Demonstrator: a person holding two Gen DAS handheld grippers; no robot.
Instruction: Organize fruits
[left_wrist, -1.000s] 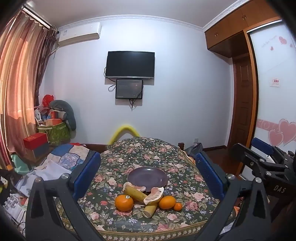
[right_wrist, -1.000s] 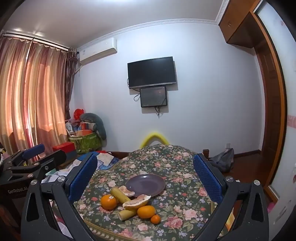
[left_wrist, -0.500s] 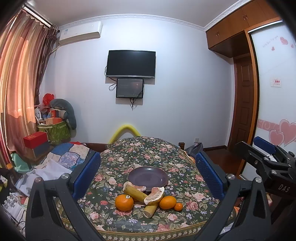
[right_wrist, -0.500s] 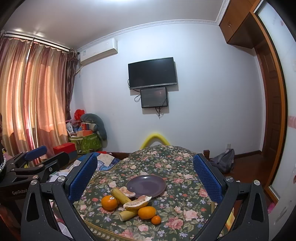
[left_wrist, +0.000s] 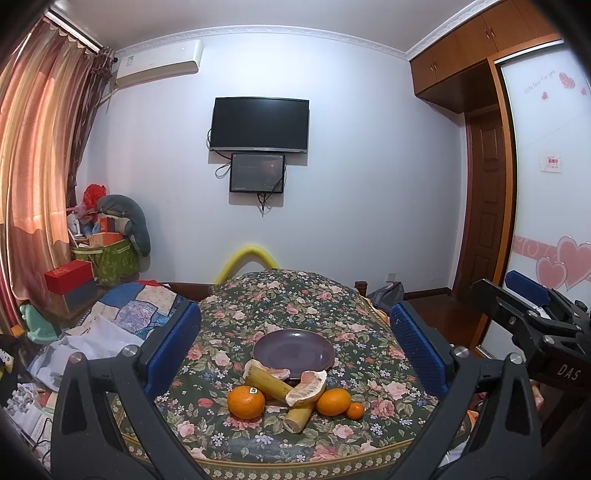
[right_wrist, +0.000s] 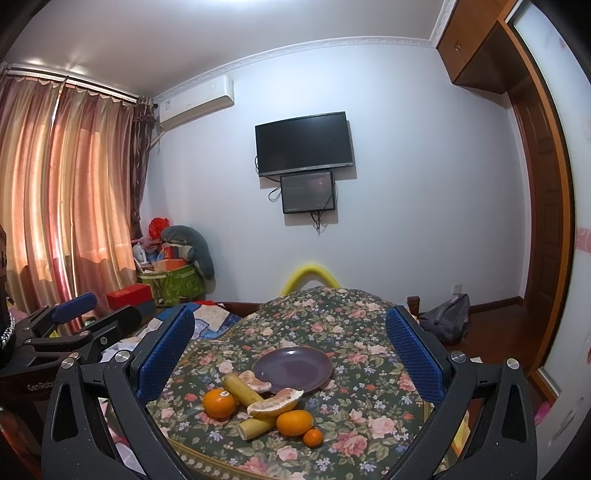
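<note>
A purple plate (left_wrist: 294, 348) (right_wrist: 292, 369) sits empty on the floral tablecloth (left_wrist: 280, 295). In front of it lie a stickered orange (left_wrist: 246, 401) (right_wrist: 219, 403), two yellowish cane sticks (left_wrist: 266, 381) (right_wrist: 242, 388), two pomelo wedges (left_wrist: 307, 387) (right_wrist: 274, 403), a second orange (left_wrist: 334, 401) (right_wrist: 294, 422) and a small tangerine (left_wrist: 356, 410) (right_wrist: 313, 438). My left gripper (left_wrist: 295, 347) hangs open well above and short of the fruit, holding nothing. My right gripper (right_wrist: 290, 350) is open and empty too; it shows at the right edge of the left wrist view (left_wrist: 532, 314).
A yellow padded chair back (left_wrist: 251, 258) rises behind the table. Boxes, a green bag (left_wrist: 110, 262) and cloth clutter the left side near the curtains. A grey bag (right_wrist: 447, 317) lies on the wooden floor at right, beside a wooden door.
Both views have drifted very slightly; the fruit and plate have not moved, and both grippers remain open.
</note>
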